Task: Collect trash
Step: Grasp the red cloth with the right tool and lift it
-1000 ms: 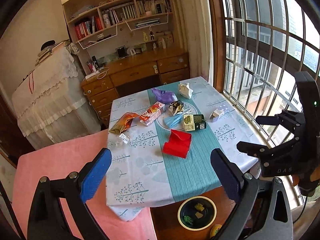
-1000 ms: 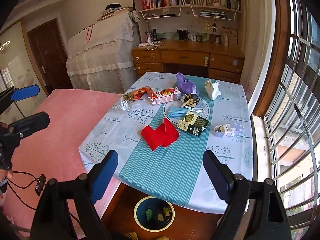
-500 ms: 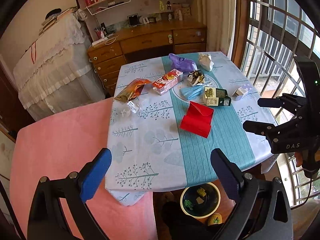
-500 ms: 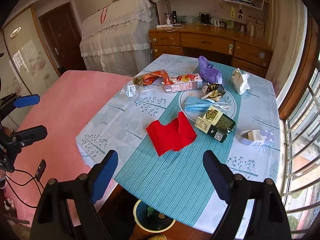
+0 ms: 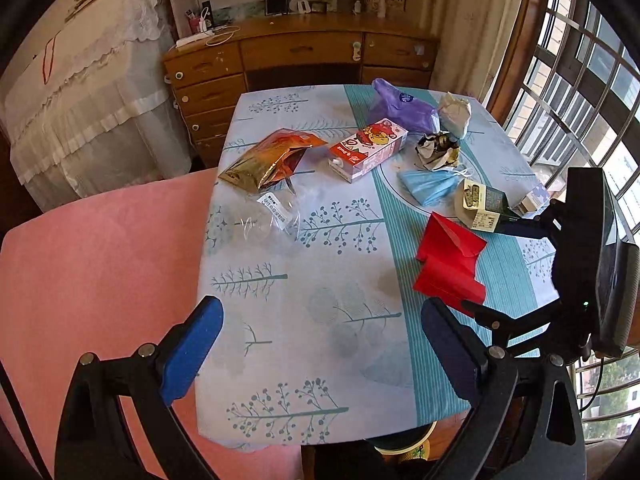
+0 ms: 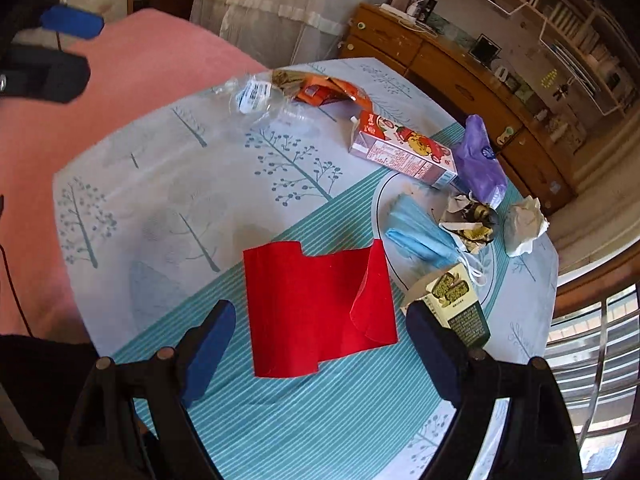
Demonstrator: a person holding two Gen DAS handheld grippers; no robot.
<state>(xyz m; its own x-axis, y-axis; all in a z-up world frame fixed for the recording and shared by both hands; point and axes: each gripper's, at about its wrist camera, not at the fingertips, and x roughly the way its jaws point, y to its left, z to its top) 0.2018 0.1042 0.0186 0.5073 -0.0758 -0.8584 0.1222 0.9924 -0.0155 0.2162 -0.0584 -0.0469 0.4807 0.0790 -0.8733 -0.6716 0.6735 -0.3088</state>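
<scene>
Trash lies on the clothed table (image 5: 304,320): a red paper envelope (image 5: 450,264) (image 6: 316,308), a green box (image 5: 482,206) (image 6: 460,304), a blue face mask (image 5: 430,186) (image 6: 420,236), a milk carton (image 5: 368,148) (image 6: 404,152), an orange snack bag (image 5: 268,158) (image 6: 320,90), a clear plastic wrapper (image 5: 272,220) (image 6: 256,100), a purple bag (image 5: 400,106) (image 6: 480,160), crumpled paper (image 5: 438,150) (image 6: 472,220). My left gripper (image 5: 320,356) is open and empty over the table's near edge. My right gripper (image 6: 318,344) is open, hovering just above the red envelope's near edge.
A white crumpled tissue (image 6: 524,224) lies at the far side. A bin (image 5: 404,440) peeks out under the table's near edge. A pink bed (image 5: 100,280) is on the left, a wooden desk (image 5: 304,52) behind, barred windows (image 5: 592,80) on the right.
Both grippers have moved forward and down toward the table. The right one has closed in on the red envelope. Both stay open; nothing on the table has moved.
</scene>
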